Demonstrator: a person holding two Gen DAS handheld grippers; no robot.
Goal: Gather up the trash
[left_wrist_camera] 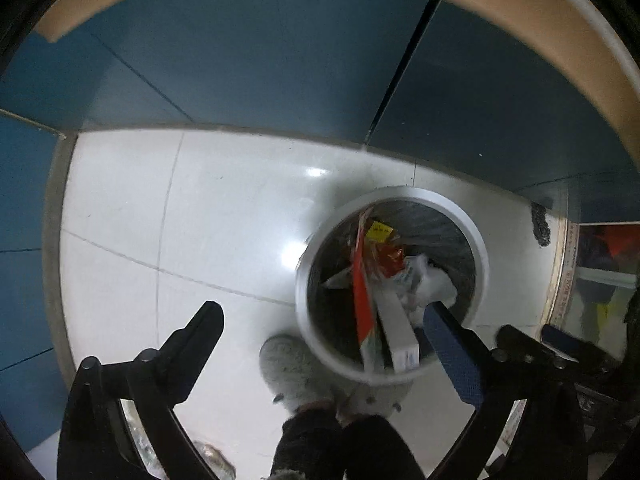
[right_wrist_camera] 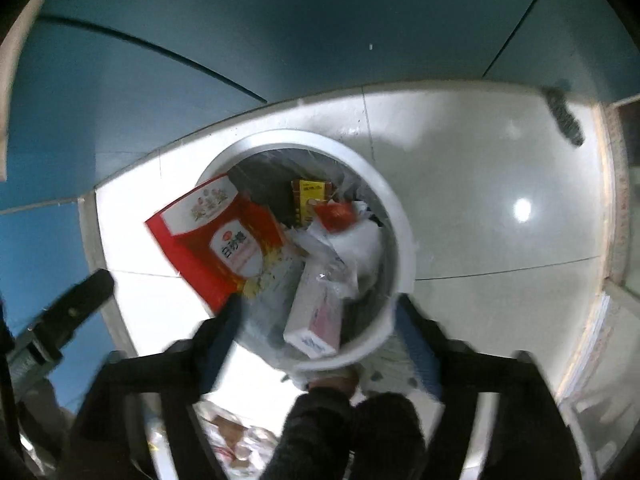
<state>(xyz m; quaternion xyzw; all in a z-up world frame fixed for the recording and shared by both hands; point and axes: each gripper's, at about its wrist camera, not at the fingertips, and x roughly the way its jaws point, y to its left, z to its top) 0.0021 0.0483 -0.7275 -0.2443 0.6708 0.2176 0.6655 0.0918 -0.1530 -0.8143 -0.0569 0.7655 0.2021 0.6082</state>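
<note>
A round white trash bin (left_wrist_camera: 478, 240) stands on the tiled floor and also shows in the right wrist view (right_wrist_camera: 400, 216). It holds a red and white sugar bag (right_wrist_camera: 220, 236), a pale carton (right_wrist_camera: 316, 320), a yellow box (right_wrist_camera: 308, 196), a red wrapper (right_wrist_camera: 336, 216) and white plastic (right_wrist_camera: 360, 244). My left gripper (left_wrist_camera: 324, 320) hangs open and empty above the floor, its right finger over the bin's rim. My right gripper (right_wrist_camera: 320, 320) is open and empty right above the bin, jaws on either side of the pale carton.
Blue cabinet fronts (left_wrist_camera: 240, 52) rise behind the bin under a beige counter edge (left_wrist_camera: 520, 8). The person's grey slippers (left_wrist_camera: 296, 372) stand just in front of the bin. More plastic trash (right_wrist_camera: 240, 440) lies on the floor near the feet. A dark object (right_wrist_camera: 564, 116) lies at the back right.
</note>
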